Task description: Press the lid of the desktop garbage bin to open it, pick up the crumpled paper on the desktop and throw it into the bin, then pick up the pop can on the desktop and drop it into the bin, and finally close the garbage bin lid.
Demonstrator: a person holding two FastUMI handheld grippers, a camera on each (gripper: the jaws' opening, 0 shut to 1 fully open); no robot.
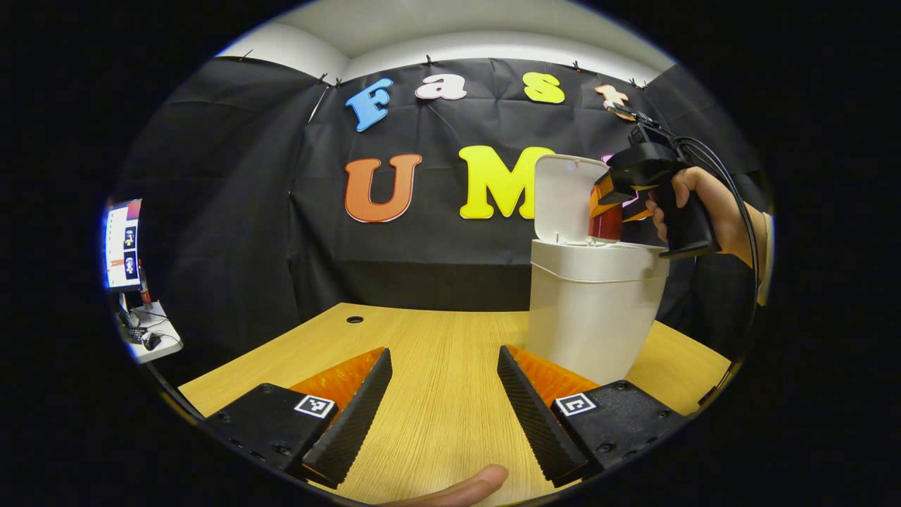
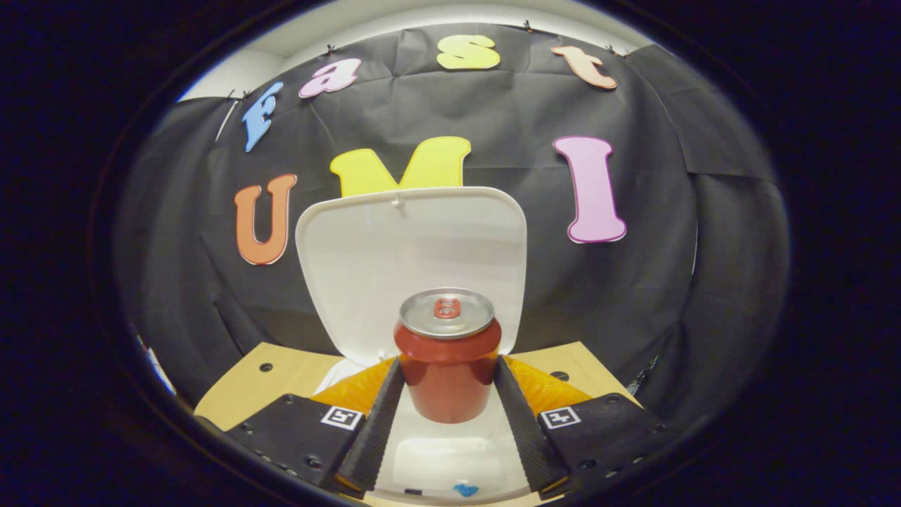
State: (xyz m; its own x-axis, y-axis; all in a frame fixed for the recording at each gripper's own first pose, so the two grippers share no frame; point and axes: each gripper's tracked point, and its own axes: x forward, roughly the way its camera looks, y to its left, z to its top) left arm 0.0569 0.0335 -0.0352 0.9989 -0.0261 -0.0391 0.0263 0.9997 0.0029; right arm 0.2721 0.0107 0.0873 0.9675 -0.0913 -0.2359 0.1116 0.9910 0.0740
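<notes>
We see left gripper [image 1: 443, 394] low over wooden desktop [image 1: 436, 338], jaws spread wide, nothing between them. Fingertip [image 1: 471, 486] pokes in at bottom edge. White garbage bin [image 1: 591, 310] stands on desktop at right, lid [image 1: 563, 201] upright and open. Right gripper [image 1: 609, 208], held by hand [image 1: 704, 208], clamps red pop can [image 1: 605, 224] above bin mouth. Monitor [image 1: 123, 243] glows far left.

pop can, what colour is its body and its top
The pop can has a red body and a silver top, clearest in the right gripper view.
</notes>
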